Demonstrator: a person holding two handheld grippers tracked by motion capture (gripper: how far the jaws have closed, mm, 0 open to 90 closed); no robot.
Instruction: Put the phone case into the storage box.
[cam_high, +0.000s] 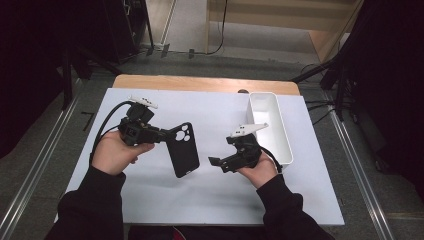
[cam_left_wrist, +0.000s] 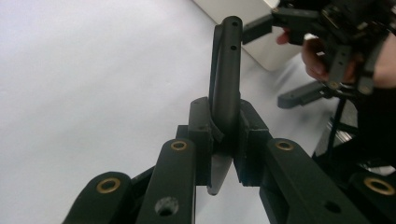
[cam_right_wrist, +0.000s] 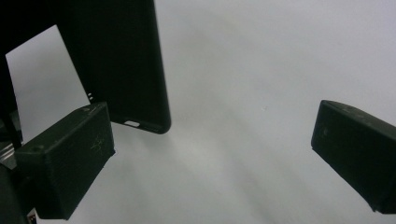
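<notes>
A black phone case (cam_high: 184, 149) with camera cut-outs hangs just above the white table top. My left gripper (cam_high: 167, 135) is shut on its upper end. In the left gripper view the case (cam_left_wrist: 225, 79) stands edge-on between the two pads, and my gripper (cam_left_wrist: 223, 135) pinches it from both sides. To the right of the case, my right gripper (cam_high: 223, 151) is held low with its jaws wide apart and nothing between them. The right gripper view has the case's bottom corner (cam_right_wrist: 116, 60) at the upper left, beyond the gripper's (cam_right_wrist: 212, 154) left pad (cam_right_wrist: 70, 158).
A long white tray (cam_high: 285, 135) lies at the right, just behind my right hand; its corner (cam_left_wrist: 268, 56) also shows in the left gripper view. The white board (cam_high: 150, 200) covers a wooden table. Dark stands and cables lie on the floor around it.
</notes>
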